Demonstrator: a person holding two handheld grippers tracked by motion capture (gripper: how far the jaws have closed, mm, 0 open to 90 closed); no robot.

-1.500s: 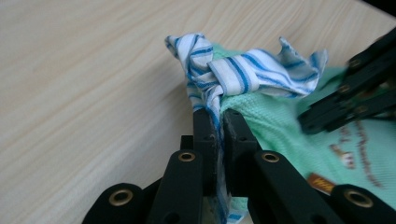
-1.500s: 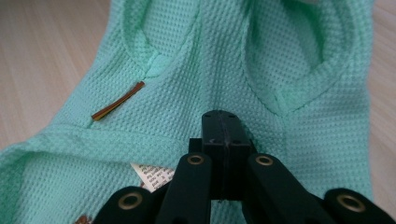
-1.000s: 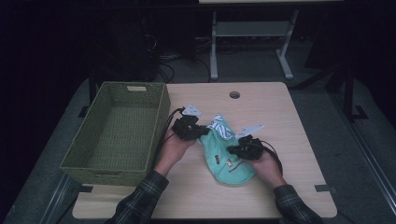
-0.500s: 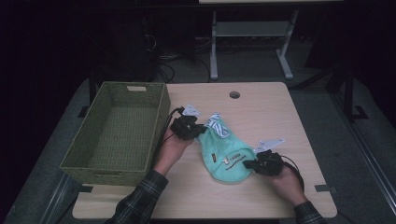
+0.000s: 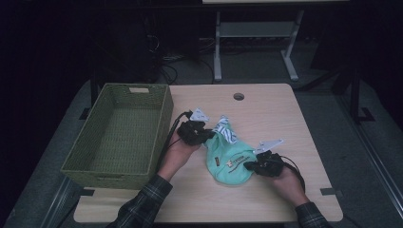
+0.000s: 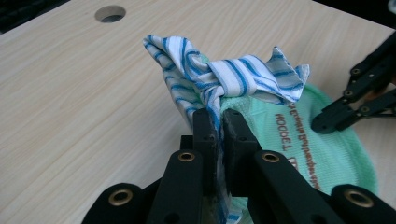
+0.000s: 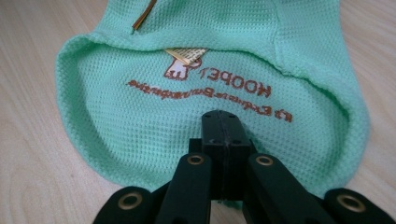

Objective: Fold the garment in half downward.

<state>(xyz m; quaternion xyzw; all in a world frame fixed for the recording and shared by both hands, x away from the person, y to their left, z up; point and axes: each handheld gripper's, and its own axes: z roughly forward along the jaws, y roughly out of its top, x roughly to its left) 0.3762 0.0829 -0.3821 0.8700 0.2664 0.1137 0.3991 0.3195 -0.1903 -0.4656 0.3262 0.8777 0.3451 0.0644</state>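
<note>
The left gripper [image 6: 217, 135] pinches the striped cloth [image 6: 224, 79]; the right gripper [image 7: 225, 133] – jaws closed – apparently nips the green garment [image 7: 140, 126].

Left tool [image 6: 218, 133] pinches striped cloth [image 6: 224, 79] beside green garment [image 6: 322, 149]

The pale wooden tabletop [image 5: 266, 104], with a round cable hole [image 5: 238, 96], carries a green woven basket [image 5: 121, 135] and, just right of it, a mint-green garment [image 5: 230, 164] with a blue-striped cloth [image 5: 225, 132].
</note>
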